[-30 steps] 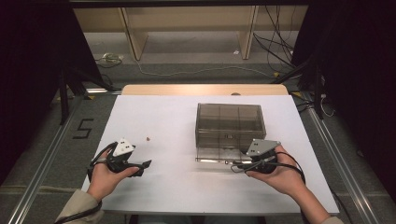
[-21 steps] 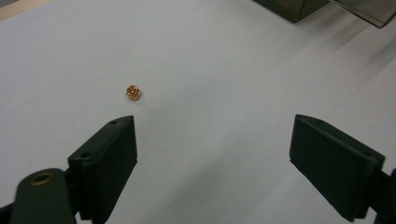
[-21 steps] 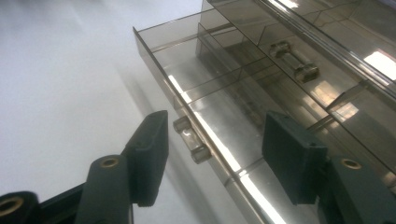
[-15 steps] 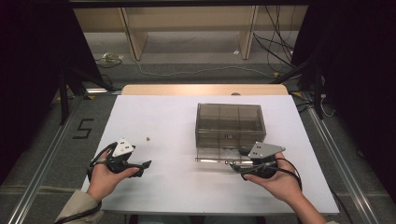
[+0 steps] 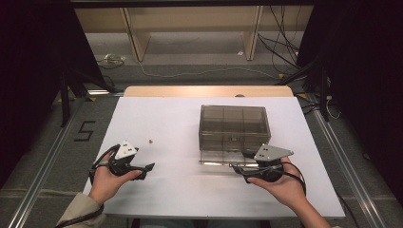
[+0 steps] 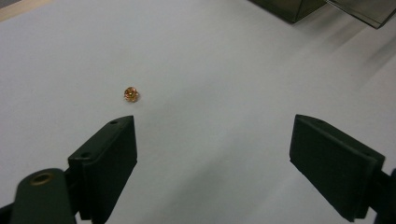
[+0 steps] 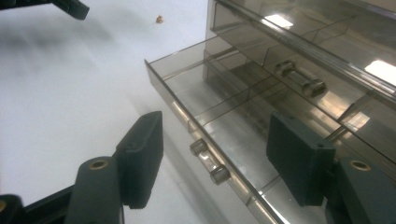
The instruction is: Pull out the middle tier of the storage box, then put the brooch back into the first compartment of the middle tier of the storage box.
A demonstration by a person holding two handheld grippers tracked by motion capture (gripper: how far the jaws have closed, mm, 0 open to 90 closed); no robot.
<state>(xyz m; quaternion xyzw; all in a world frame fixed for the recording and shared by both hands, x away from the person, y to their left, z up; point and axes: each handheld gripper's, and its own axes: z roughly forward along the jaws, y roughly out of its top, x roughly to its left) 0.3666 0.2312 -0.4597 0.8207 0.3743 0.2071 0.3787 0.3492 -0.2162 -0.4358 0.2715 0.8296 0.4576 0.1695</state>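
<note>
Tabletop: white sheet over a wooden board; a person's two hands come in from the near edge.
Drawer box: smoky clear plastic with divided compartments, standing right of centre, toward the far half of the tabletop.
Lower drawer: pulled out toward the near side; its front wall carries a small clear bar handle. In the high view the drawer front lies just near of the box.
Upper drawer handle: a second clear bar on the closed drawer above.
Right claw: its jaws have just been opening and now stand wide, one on each side of the lower drawer's handle, pads off it. In the high view the right claw sits at the drawer front, held by the right hand.
Left claw: jaws spread wide, nothing between them, over bare tabletop. In the high view the left claw is at the near left, in the left hand.
Bead: small orange-brown piece alone on the tabletop, just far of the left claw's left jaw, well left of the box; also seen at and.
</note>
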